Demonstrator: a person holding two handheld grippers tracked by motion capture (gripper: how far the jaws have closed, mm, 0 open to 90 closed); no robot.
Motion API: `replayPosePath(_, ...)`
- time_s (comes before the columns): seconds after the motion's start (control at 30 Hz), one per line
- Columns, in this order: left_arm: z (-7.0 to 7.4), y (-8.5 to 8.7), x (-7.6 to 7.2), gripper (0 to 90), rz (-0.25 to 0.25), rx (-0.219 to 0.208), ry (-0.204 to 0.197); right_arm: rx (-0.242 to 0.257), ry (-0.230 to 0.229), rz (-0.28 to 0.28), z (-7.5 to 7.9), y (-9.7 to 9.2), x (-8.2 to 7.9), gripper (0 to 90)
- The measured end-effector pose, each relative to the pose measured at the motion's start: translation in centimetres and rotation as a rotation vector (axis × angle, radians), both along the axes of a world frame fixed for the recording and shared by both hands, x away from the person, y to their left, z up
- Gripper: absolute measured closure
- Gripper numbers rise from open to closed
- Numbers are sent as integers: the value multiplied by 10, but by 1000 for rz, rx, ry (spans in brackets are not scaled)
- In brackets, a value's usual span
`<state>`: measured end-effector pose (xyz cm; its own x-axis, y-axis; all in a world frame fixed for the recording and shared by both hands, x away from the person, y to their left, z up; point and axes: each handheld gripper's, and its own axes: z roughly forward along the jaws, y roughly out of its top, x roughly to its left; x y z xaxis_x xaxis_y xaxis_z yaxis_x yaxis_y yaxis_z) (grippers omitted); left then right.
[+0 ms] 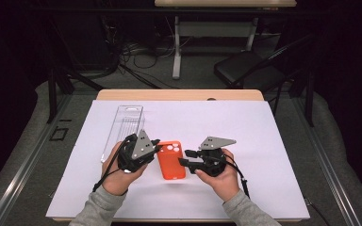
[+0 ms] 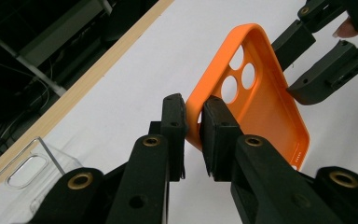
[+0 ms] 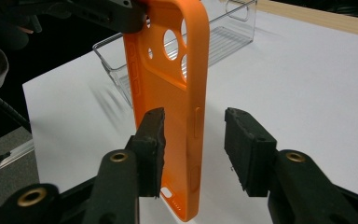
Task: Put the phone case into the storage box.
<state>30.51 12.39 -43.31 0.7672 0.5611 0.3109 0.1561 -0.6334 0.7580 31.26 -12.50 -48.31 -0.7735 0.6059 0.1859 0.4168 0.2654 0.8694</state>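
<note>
An orange phone case (image 1: 171, 160), three round camera holes at its far end, is shown near the desk's (image 1: 273, 141) front edge. The left tool (image 1: 156, 149) is clamped on its rim; the right tool (image 1: 185, 162) stands parted around its side. Bare desk lies to the right; a clear tray (image 1: 122, 129) lies to the left.

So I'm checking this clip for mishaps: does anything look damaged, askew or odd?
Nothing looks damaged. The orange phone case is intact, pinched at its rim by the left gripper. The right gripper stands open around its edge. The clear plastic box lies beside them on the white sheet.
</note>
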Motion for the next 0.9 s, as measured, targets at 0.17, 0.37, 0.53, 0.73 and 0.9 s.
replayPosePath(0.17,0,2,1,801,9,-3,5,7,0,-12,1,-2,1,497)
replayPosePath(0.37,0,5,3,801,22,-11,8,1,2,-25,1,-4,4,432)
replayPosePath(0.53,0,7,4,801,28,-8,7,-25,-19,-36,1,-5,5,404)
replayPosePath(0.73,0,9,5,801,35,-10,10,-62,-40,-30,1,-5,8,408)
replayPosePath(0.9,-1,11,7,801,42,-18,12,-55,-33,-20,1,-7,9,427)
